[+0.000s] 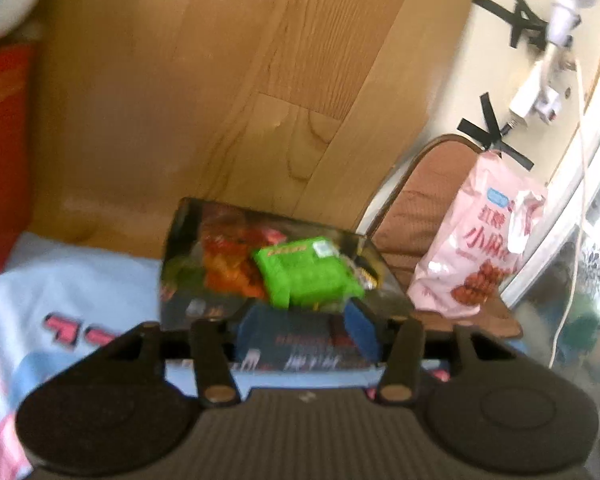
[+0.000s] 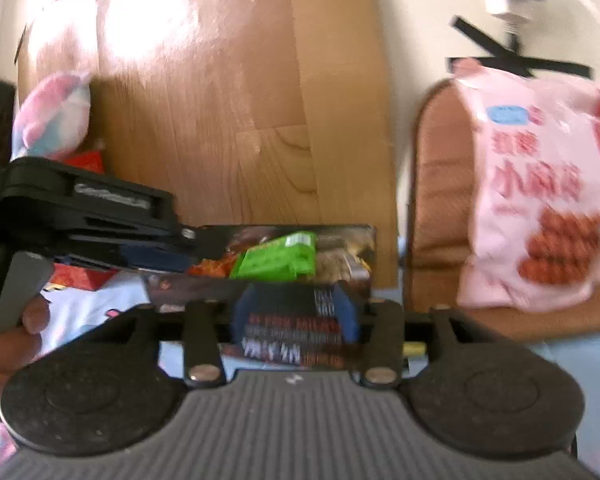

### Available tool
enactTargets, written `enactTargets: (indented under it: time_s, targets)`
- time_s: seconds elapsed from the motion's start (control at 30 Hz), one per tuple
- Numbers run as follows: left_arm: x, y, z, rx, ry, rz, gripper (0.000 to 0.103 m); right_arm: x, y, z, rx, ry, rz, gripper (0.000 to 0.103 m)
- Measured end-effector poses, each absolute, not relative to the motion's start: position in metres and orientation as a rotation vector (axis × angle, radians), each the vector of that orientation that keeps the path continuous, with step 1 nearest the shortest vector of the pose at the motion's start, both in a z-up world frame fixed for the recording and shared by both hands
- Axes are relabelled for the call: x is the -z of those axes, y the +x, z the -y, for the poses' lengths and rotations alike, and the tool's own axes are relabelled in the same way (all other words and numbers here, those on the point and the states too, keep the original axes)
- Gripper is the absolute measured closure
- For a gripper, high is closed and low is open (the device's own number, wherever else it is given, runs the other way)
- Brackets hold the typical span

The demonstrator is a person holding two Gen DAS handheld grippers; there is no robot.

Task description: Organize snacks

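Dark printed cardboard, that's the open snack box (image 1: 180, 280), sitting on the pale blue bedsheet with pink print (image 1: 60, 280), dead centre in the left wrist view. Inside, left to right: an orange-red crinkly packet (image 1: 228, 264) at the nine o'clock side, a bright green foil packet (image 1: 304, 272) riding on top in the middle, and a brownish wrapper (image 1: 366, 274) tucked in at three o'clock, too blurred to read.

The left gripper (image 1: 306, 328) sits at the box's six o'clock, blue fingers (image 1: 360, 328) partway apart with the near wall showing between them, and the pads don't look pressed onto it. Over to the right wrist view: the right gripper (image 2: 296, 312) is likewise parted, the box's lettered wall framed between its fingers, no squeeze that I can see. From nine o'clock the other tool reaches in toward the box's left wall, a person's hand (image 2: 8, 344) on its handle.

Around it, from the left: a red carton (image 1: 0, 152) at nine o'clock, a pastel soft pillow (image 2: 52, 116) at ten, the wooden panel (image 1: 220, 80) at twelve. At three o'clock a pink plastic snack bag (image 1: 476, 240) stands on a brown cushioned chair (image 1: 420, 200), just beside the box. Above it, black tape crosses (image 1: 496, 132) and a white plug adapter (image 1: 532, 100) on the cream wall.
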State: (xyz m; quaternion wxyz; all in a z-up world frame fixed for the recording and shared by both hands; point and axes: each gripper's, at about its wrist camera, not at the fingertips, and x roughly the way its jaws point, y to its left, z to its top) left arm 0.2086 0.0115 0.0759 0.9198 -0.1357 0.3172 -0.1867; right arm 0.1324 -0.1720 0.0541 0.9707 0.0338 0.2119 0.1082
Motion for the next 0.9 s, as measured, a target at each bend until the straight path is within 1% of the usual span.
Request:
enactTargets:
  time_s: [0.03, 0.1, 0.17, 0.33, 0.4, 0.5, 0.83, 0.9]
  targets:
    - [-0.076, 0.195, -0.011, 0.366, -0.268, -0.648, 0.044, -0.053, 0.121, 0.174, -0.217, 0.088, -0.434, 0.050]
    - [-0.074, 0.169, -0.009, 0.330, -0.236, -0.638, 0.025, -0.051, 0.098, 0.179, -0.207, 0.125, -0.452, 0.049]
    - [-0.070, 0.143, -0.007, 0.292, -0.200, -0.627, 0.020, -0.046, 0.087, 0.184, -0.195, 0.155, -0.479, 0.047]
    - [-0.057, 0.097, -0.009, 0.225, -0.184, -0.659, 0.014, -0.034, 0.052, 0.192, -0.178, 0.221, -0.580, 0.046]
    - [-0.054, 0.081, -0.008, 0.195, -0.155, -0.663, 0.007, -0.030, 0.042, 0.195, -0.185, 0.253, -0.603, 0.046]
    - [-0.053, 0.059, -0.006, 0.151, -0.098, -0.641, 0.000, -0.029, 0.023, 0.192, -0.193, 0.273, -0.620, 0.046]
    - [-0.046, 0.012, -0.002, 0.124, -0.027, -0.658, 0.000, -0.036, -0.020, 0.180, -0.219, 0.301, -0.604, 0.044]
    - [-0.043, 0.007, -0.001, 0.127, -0.026, -0.669, 0.000, -0.038, -0.026, 0.179, -0.221, 0.298, -0.599, 0.041]
